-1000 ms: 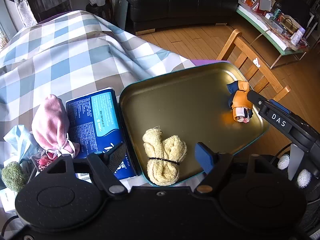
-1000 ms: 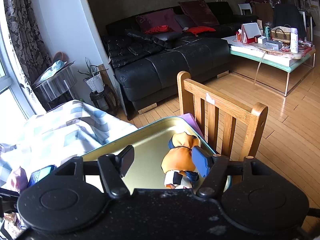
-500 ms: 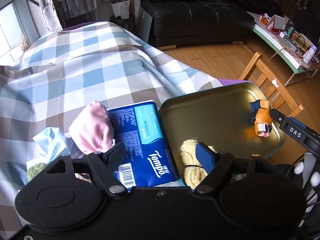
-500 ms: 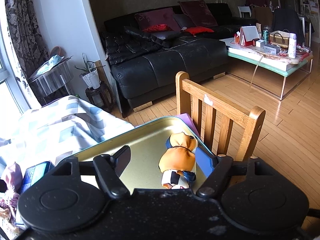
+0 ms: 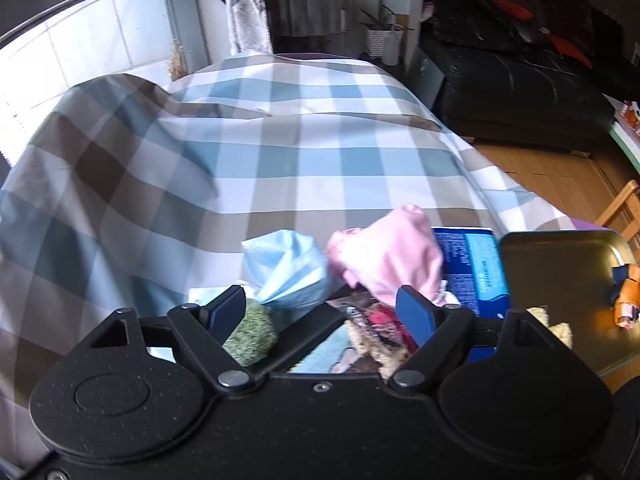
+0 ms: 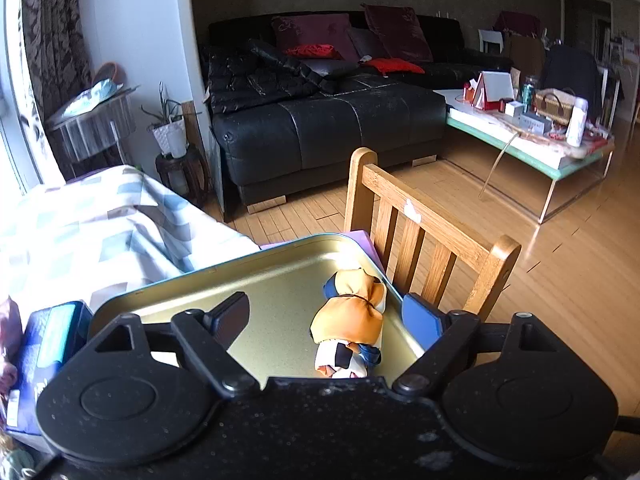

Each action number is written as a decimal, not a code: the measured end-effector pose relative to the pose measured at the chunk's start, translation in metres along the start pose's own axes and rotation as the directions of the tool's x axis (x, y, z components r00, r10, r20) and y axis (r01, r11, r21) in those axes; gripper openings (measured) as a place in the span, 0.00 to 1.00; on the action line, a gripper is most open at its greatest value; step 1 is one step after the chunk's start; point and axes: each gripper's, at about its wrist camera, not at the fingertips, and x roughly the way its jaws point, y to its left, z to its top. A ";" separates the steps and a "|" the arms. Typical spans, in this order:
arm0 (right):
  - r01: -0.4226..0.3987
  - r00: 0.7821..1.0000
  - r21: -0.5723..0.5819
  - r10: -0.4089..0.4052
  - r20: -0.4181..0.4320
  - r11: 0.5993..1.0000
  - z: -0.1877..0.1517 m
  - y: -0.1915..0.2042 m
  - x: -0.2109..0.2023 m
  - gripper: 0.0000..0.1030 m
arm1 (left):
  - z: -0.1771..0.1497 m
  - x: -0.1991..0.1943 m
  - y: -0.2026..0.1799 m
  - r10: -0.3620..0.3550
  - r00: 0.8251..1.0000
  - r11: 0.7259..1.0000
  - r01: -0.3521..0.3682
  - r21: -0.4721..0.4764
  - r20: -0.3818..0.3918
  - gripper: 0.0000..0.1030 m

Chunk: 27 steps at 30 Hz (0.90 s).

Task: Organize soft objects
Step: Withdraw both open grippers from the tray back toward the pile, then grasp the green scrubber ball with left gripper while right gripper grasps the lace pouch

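An orange bundle (image 6: 352,312), tied at the waist, lay at lower centre inside the gold tray (image 6: 192,292); a pink pouch (image 5: 394,256), a crumpled blue cloth (image 5: 286,270) and a green ball (image 5: 252,334) clustered at lower centre on the checked cover; a cream towel (image 5: 554,326) showed at lower right in the tray.

nothing i can actually read right now. the blue tissue pack (image 5: 476,268), just right of the pink pouch (image 5: 390,258) under my left tool, carries rows of small white print on its dark panel and a lighter blue panel, but it's all blurred, no word comes out. from my right tool the same pack (image 6: 48,344) sits at the near left with a white label at its near end, too small and too angled to make out. no lettering legible on the far low table's boxes either.
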 end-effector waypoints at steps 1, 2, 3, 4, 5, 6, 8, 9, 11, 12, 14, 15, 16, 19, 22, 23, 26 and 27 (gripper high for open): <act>0.007 1.000 -0.021 -0.007 -0.003 1.000 0.000 0.004 0.000 0.83 | -0.002 0.001 0.006 0.014 1.000 1.000 -0.014 -0.011 0.001 0.80; 0.014 1.000 -0.048 -0.014 -0.005 0.999 0.001 0.009 -0.001 0.84 | -0.005 0.002 0.013 0.027 1.000 0.999 -0.027 -0.022 -0.001 0.80; 0.019 1.000 -0.075 -0.020 -0.004 0.997 0.002 0.013 -0.002 0.85 | -0.008 0.003 0.019 0.037 0.999 0.999 -0.037 -0.032 -0.003 0.80; 0.026 1.000 -0.105 -0.026 0.001 0.994 0.003 0.019 -0.003 0.86 | -0.010 0.004 0.025 0.047 0.999 0.998 -0.047 -0.043 -0.006 0.80; 0.032 0.999 -0.131 -0.032 0.008 0.991 0.002 0.025 -0.006 0.89 | -0.013 0.005 0.032 0.055 0.998 0.997 -0.056 -0.057 -0.009 0.80; 0.035 0.999 -0.156 -0.033 0.016 0.987 0.003 0.030 -0.008 0.93 | -0.016 0.005 0.037 0.063 0.998 0.995 -0.064 -0.072 -0.011 0.80; 0.015 1.000 -0.181 -0.012 0.018 0.983 0.003 0.041 -0.013 0.95 | -0.022 0.006 0.048 0.079 0.997 0.992 -0.080 -0.097 -0.015 0.81; -0.011 1.000 -0.181 0.012 0.008 0.983 0.004 0.046 -0.015 0.95 | -0.025 0.007 0.054 0.090 0.996 0.990 -0.091 -0.111 -0.019 0.81; -0.083 0.996 -0.168 0.078 -0.034 0.982 0.004 0.060 -0.018 0.95 | -0.030 0.008 0.063 0.103 0.994 0.986 -0.106 -0.132 -0.027 0.81; -0.120 0.992 -0.165 0.113 -0.054 0.979 0.003 0.068 -0.018 0.95 | -0.033 0.009 0.067 0.106 0.994 0.984 -0.109 -0.143 -0.030 0.81; -0.197 0.979 -0.173 0.183 -0.093 0.965 0.000 0.087 -0.021 0.95 | -0.038 0.010 0.075 0.113 0.993 0.980 -0.118 -0.159 -0.039 0.81; -0.234 0.970 -0.186 0.218 -0.106 0.954 -0.003 0.099 -0.024 0.95 | -0.040 0.011 0.078 0.121 0.992 0.978 -0.127 -0.165 -0.044 0.81; -0.276 0.959 -0.199 0.257 -0.117 0.940 -0.005 0.111 -0.028 0.95 | -0.043 0.012 0.081 0.128 0.991 0.977 -0.134 -0.168 -0.047 0.81; -0.395 0.918 -0.245 0.373 -0.133 0.886 -0.012 0.147 -0.042 0.95 | -0.048 0.014 0.088 0.135 0.989 0.975 -0.143 -0.173 -0.057 0.81; -0.489 0.872 -0.303 0.462 -0.161 0.818 -0.022 0.184 -0.054 0.95 | -0.052 0.016 0.094 0.126 0.990 0.975 -0.135 -0.179 -0.060 0.81; -0.517 0.856 -0.320 0.487 -0.175 0.794 -0.025 0.195 -0.058 0.95 | -0.053 0.016 0.095 0.125 0.990 0.974 -0.134 -0.182 -0.058 0.81; -0.582 0.812 -0.371 0.544 -0.213 0.724 -0.038 0.224 -0.065 0.94 | -0.055 0.015 0.098 0.125 0.991 0.975 -0.132 -0.180 -0.049 0.81; -0.594 0.802 -0.392 0.553 -0.224 0.703 -0.042 0.232 -0.067 0.92 | -0.056 0.015 0.100 0.125 0.991 0.975 -0.132 -0.181 -0.046 0.82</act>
